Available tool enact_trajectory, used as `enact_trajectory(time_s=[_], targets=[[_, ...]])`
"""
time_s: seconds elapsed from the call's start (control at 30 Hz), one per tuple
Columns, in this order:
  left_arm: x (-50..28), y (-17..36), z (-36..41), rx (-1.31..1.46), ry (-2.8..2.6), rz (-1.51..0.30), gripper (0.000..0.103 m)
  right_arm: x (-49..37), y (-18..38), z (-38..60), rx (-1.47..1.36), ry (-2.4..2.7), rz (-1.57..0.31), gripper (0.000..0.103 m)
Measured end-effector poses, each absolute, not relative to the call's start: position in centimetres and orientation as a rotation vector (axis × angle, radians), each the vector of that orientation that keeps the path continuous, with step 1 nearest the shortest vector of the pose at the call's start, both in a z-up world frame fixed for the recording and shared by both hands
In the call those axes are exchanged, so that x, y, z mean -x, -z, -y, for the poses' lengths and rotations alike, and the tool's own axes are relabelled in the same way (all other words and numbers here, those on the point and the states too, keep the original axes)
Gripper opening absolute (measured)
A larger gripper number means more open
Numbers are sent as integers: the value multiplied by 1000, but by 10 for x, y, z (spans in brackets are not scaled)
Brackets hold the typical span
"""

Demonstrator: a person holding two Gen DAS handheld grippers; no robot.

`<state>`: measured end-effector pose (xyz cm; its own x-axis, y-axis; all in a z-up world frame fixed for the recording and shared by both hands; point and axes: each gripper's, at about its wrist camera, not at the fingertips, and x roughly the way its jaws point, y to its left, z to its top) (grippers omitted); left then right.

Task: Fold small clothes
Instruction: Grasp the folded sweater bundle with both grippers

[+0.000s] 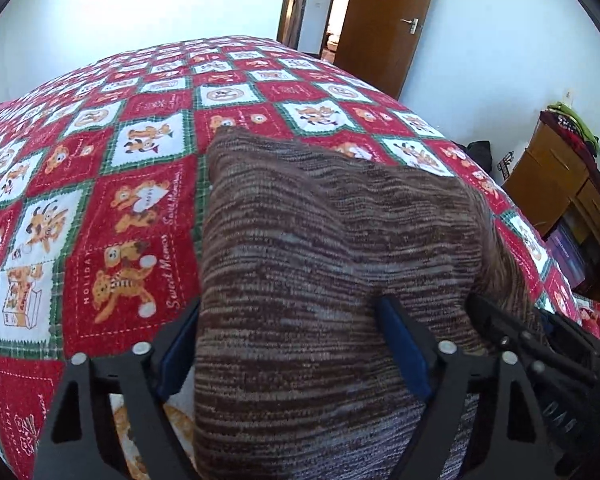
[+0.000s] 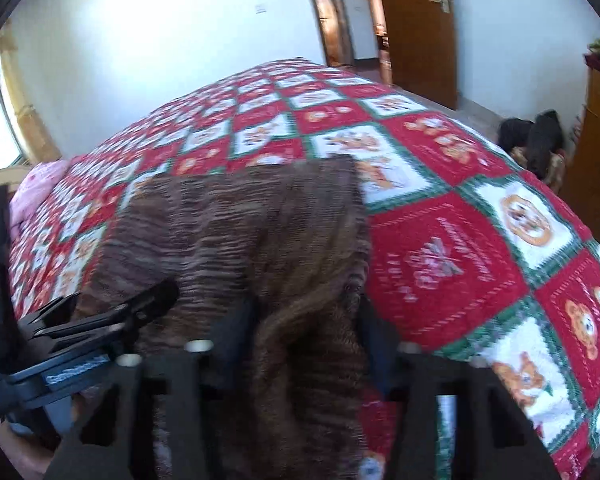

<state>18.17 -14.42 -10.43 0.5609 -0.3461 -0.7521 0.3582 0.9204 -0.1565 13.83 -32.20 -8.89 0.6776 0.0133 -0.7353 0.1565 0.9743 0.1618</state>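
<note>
**A:** Where is the garment lying?

**B:** The brown, striped knitted garment [image 1: 300, 240] is spread on the bed, over the red, white and green checked quilt with cartoon bears [image 1: 100, 200]. It sits toward the quilt's near edge, and its far hem reaches about halfway up the quilt.

**A:** And the left gripper [image 1: 296, 344]?

**B:** Its black fingers with blue pads [image 1: 404, 344] are spread wide, with a broad band of the knit filling the gap between them. The right-hand pad lies against the cloth; I cannot tell if the other one presses on it.

**A:** The right gripper [image 2: 306, 332]?

**B:** The right wrist view is blurred. Its dark fingers stand partly apart with a raised fold of the brown knit between them. Whether they pinch that fold, I cannot tell.

**A:** How do the two grippers sit relative to each other?

**B:** Side by side along the garment's near part. In the right wrist view the left gripper's black frame pokes in at the lower left, lying over the knit.

**A:** Anything else around?

**B:** A brown wooden door [image 1: 384, 24] stands ajar past the quilt's far corner, and a wooden cabinet [image 1: 572, 184] stands off its right edge.
</note>
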Motion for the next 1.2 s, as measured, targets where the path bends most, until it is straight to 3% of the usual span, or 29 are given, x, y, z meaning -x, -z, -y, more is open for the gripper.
enact_trajectory(time_s=[0.17,0.33,0.83,0.97,1.07,1.2], targets=[[-181,104,145,-12,418,-883,80,-139,90,321,-216,81,-821,43],[-177,102,148,-34,419,-863,71,-141,93,329,-288,68,-822,44],[-182,104,149,-15,415,-887,78,-145,94,333,-319,65,-822,49],[-177,101,152,-43,410,-863,67,-145,91,325,-272,54,-815,35],[-174,99,152,-47,406,-854,57,-144,88,317,-226,57,-809,32],[-171,92,152,-27,382,-858,37,-141,86,314,-204,61,-795,28]])
